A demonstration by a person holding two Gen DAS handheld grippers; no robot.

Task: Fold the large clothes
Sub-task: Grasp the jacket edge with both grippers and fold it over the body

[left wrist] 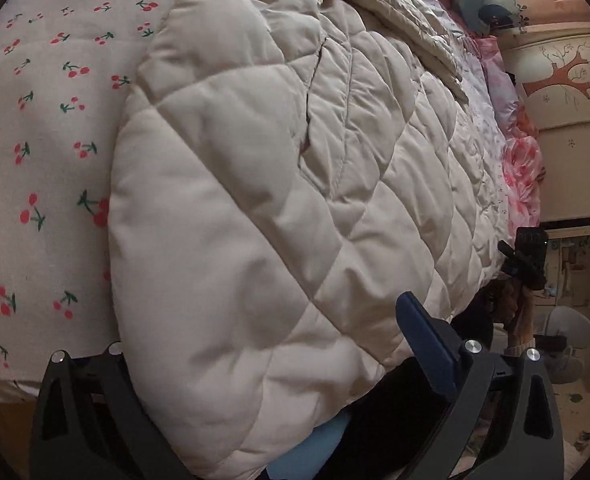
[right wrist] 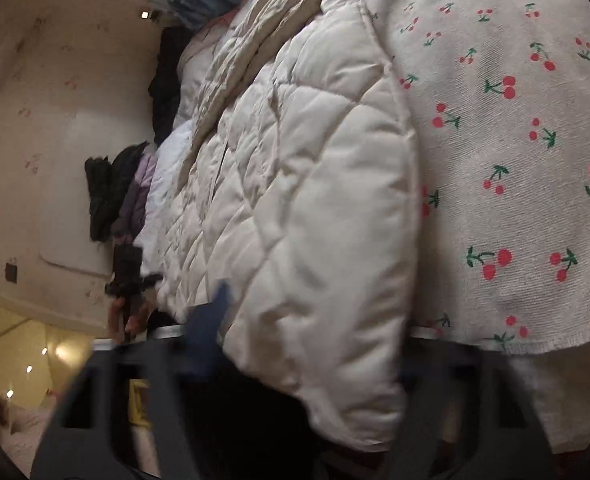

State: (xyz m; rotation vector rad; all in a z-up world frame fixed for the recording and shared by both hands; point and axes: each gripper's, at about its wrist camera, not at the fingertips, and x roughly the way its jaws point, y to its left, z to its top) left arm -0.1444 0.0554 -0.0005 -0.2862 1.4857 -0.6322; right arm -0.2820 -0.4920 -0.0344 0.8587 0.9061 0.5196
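The coat (left wrist: pixel 263 184) lies on the bed, on a cherry-print sheet (left wrist: pixel 35 128), with its near end hanging over the bed edge toward both cameras.

**Tongs state.** The left tongs (left wrist: pixel 263 364) stand wide open. The coat's padded near end bulges between the two fingers, but the blue pad (left wrist: pixel 427 344) on one side stands clear of the fabric, so nothing is gripped. The right tongs (right wrist: pixel 315 344) straddle the other part of the near end. Motion blur covers that view and one finger is hidden behind the padding, so whether the pads press on the coat cannot be told.

**Risks from here.**
- Thick filling: closing on the puffed edge may catch only the outer shell. The layer below would then slide out as the end is lifted.
- Uneven hold: if one pair of tongs bites and the other does not, the end would rise skewed and the fold line would run crooked.
- Overhang: the unsupported end could pull more of the coat off the bed if it is released carelessly.
- Smooth shell fabric is likely to slip under a shallow pinch.

**Appearance of the coat.** It is cream-white, quilted in a diamond pattern and heavily padded. It lies lengthwise away from the cameras, with a seam or opening running along its upper face. Looser, wrinkled layers are bunched at the far end, beside other bedding (left wrist: pixel 519 168) and dark clothes (right wrist: pixel 111 192).
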